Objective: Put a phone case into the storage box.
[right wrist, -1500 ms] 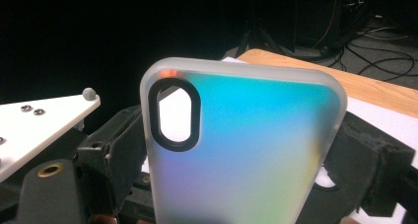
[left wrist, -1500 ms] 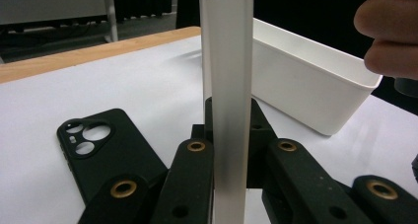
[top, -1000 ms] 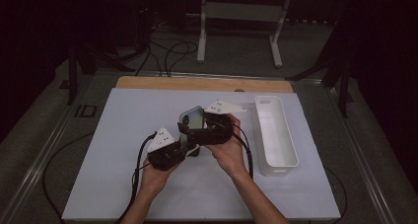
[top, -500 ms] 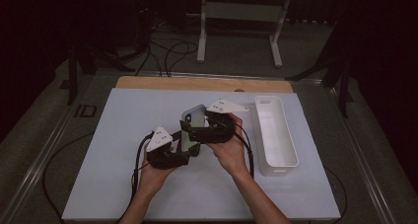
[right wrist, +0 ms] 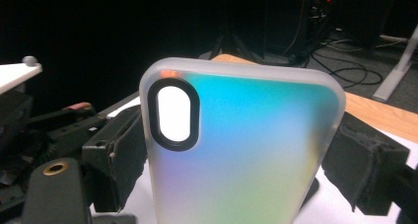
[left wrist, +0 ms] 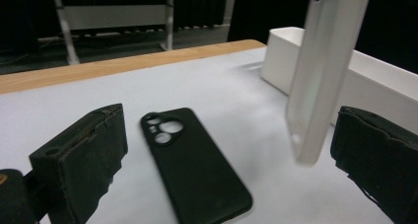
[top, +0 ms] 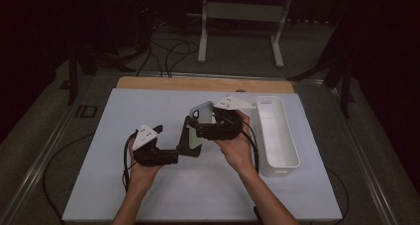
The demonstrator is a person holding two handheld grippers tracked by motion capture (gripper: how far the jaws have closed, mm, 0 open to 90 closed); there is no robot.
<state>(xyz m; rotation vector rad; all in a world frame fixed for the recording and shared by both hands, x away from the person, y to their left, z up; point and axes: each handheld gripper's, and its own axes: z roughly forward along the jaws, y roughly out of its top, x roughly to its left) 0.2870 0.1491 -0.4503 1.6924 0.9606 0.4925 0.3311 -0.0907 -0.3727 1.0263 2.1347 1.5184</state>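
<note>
Black phone case (left wrist: 190, 167) flat btwn just-opened left gripper (left wrist: 236, 169) fingers; right gripper (right wrist: 246, 160) clamps frosted case (right wrist: 241, 145).

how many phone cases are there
2: a frosted iridescent phone case clamped upright in the right gripper, and a black phone case flat on the table.

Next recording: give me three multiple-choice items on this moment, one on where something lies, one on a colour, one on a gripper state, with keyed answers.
1. Where is the black phone case?
A. in the white bin
B. flat on the white table top
C. on the floor

2. What colour is the bin at the table's right side?
A. white
B. red
C. black

3. How does the right gripper stand?
A. open and bare
B. laid on the table
C. shut on the frosted phone case

Answers: 1 B, it lies flat between the left gripper's open jaws; 2 A, its walls are white; 3 C, both pads press the case's edges.
</note>
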